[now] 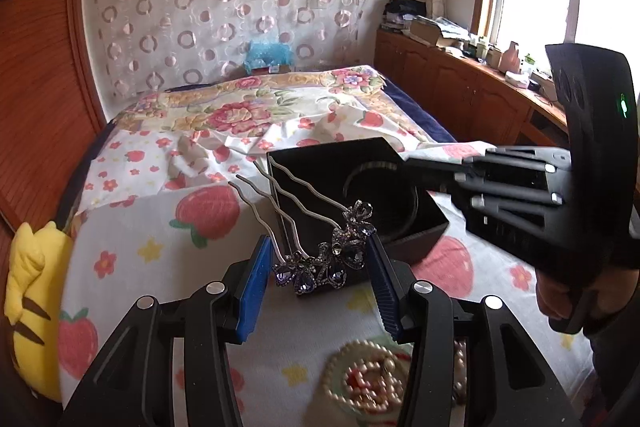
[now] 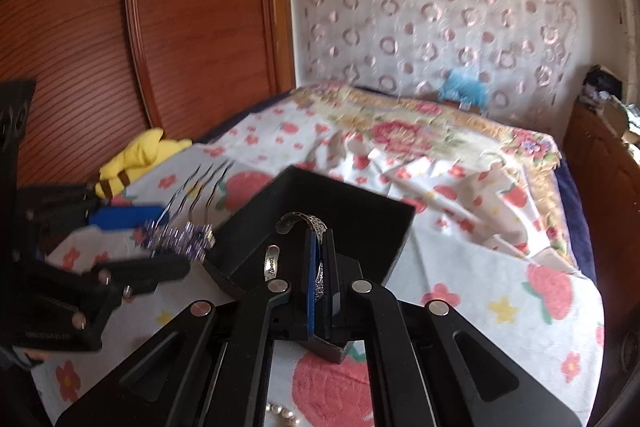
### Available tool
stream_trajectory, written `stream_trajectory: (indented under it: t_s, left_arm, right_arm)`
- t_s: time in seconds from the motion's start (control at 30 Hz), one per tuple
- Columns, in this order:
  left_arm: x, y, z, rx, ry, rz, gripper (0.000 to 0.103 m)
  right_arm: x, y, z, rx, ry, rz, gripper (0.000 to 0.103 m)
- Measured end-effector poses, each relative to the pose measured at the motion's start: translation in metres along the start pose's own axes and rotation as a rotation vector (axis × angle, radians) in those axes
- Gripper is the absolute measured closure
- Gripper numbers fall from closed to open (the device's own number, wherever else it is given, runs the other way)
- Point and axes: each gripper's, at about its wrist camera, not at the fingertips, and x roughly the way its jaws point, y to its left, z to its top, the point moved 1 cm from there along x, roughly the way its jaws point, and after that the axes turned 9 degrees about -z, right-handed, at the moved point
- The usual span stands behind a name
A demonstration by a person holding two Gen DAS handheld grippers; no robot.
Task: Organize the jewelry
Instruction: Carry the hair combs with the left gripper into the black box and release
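Note:
My left gripper (image 1: 318, 259) is shut on a jewelled hair comb (image 1: 324, 259) with purple stones, its wavy metal prongs pointing away, held above the bed next to a black jewelry box (image 1: 420, 227). My right gripper (image 2: 320, 255) is shut on a silver cuff bracelet (image 2: 304, 223) and holds it over the open black box (image 2: 360, 203). The bracelet's curve shows inside the box in the left wrist view (image 1: 372, 169). The right gripper (image 1: 440, 169) reaches in from the right there. The comb (image 2: 180, 237) and left gripper (image 2: 140, 239) appear blurred in the right wrist view.
A pearl necklace (image 1: 368, 375) lies on the strawberry-print sheet (image 1: 160, 247) under my left gripper. A yellow plush toy (image 1: 32, 307) sits at the bed's left edge by the wooden wardrobe (image 2: 180, 27). Wooden cabinets (image 1: 460, 87) line the right wall under the window.

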Motion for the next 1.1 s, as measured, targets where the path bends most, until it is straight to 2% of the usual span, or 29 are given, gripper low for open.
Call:
stream_trajectory:
  t_s: [0.23, 0.43, 0.63, 0.87, 1.1]
  left_arm:
    - [0.024, 0.003, 0.015, 0.018, 0.024, -0.014, 0.058]
    - [0.050, -0.001, 0.026, 0.040, 0.058, -0.027, 0.057]
    - [0.070, -0.009, 0.028, 0.078, 0.094, -0.021, 0.057]
    - [0.071, -0.013, 0.029, 0.098, 0.094, -0.012, 0.055]
    - [0.044, -0.014, 0.020, 0.081, 0.057, -0.017, 0.051]
  right_arm:
    - [-0.007, -0.022, 0.003, 0.029, -0.020, -0.018, 0.099]
    - [-0.012, -0.043, -0.005, 0.057, -0.011, -0.064, 0.099]
    - [-0.018, -0.052, -0.015, 0.071, -0.009, -0.070, 0.099]
    - [-0.024, -0.054, -0.022, 0.073, -0.015, -0.082, 0.099]
    - [-0.041, -0.044, -0.036, 0.070, -0.005, -0.076, 0.099]
